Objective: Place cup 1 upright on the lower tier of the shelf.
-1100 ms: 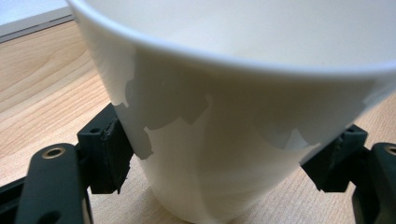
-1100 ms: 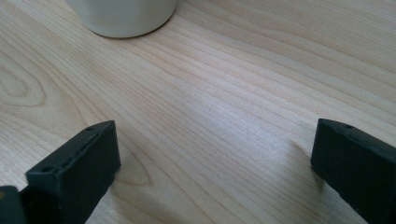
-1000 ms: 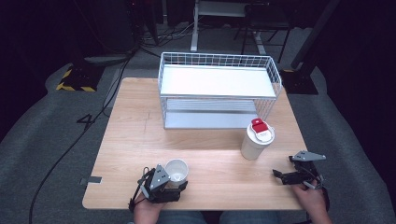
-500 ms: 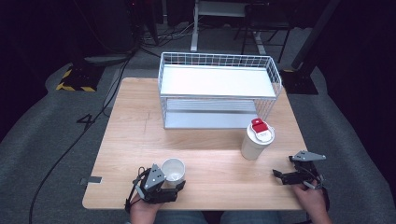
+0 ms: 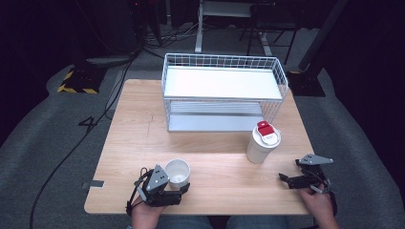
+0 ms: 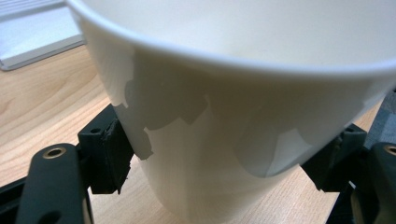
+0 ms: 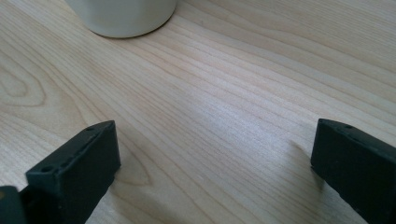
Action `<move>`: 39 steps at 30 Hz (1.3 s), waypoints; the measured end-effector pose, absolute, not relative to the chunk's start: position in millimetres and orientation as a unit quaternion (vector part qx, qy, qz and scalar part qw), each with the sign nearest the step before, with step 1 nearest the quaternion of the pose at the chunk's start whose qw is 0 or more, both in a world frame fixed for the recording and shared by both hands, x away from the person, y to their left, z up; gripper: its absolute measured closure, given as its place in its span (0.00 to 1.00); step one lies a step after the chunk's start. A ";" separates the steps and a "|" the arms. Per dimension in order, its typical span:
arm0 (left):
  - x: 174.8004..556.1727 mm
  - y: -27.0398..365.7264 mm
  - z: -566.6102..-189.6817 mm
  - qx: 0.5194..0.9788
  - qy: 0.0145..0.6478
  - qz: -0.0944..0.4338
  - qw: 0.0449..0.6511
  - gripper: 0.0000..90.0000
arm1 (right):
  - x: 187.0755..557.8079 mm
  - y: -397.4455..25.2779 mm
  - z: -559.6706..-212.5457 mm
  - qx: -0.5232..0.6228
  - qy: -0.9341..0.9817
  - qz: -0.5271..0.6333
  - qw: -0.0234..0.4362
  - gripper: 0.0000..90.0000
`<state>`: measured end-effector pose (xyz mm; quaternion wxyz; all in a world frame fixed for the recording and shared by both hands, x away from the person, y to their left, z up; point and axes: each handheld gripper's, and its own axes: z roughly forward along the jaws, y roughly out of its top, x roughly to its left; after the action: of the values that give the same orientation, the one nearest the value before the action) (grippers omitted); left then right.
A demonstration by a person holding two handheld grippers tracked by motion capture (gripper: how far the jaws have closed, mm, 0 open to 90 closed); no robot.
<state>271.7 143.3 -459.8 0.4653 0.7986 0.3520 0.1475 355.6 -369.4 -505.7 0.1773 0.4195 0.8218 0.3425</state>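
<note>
Left gripper [image 5: 177, 187] pinching white paper cup [image 5: 177, 172] near table's [image 5: 124, 143] front edge; right gripper [image 5: 292, 180] spread wide, front-right corner.

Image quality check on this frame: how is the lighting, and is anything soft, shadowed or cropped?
High view: table evenly lit, surroundings nearly black, image slightly soft. Left gripper view: white cup so close its rim is cropped, with jagged jaw shadows on its wall. Right gripper view: wood grain sharp, pale sheen mid-frame, lidded cup cut off at the top.

place: lab or studio | cues: dark room, floor cables [image 5: 71, 148], hazard-taped base [image 5: 76, 82], lone wooden table [image 5: 133, 124]
</note>
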 end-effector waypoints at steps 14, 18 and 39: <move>288.3 130.5 -436.0 0.801 0.337 0.143 0.474 0.25 | 355.6 -369.0 -505.7 0.421 0.821 0.342 0.178 0.02; 294.6 127.7 -429.6 0.800 0.335 0.145 0.477 0.25 | 356.1 -367.7 -505.8 0.425 0.819 0.341 0.180 0.01; 329.5 118.4 -398.3 0.788 0.337 0.155 0.491 0.25 | 356.1 -367.0 -505.7 0.425 0.819 0.342 0.182 0.02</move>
<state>329.5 118.4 -398.3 0.4914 0.7880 0.3370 0.1548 356.1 -367.0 -505.7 0.1816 0.4245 0.8186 0.3416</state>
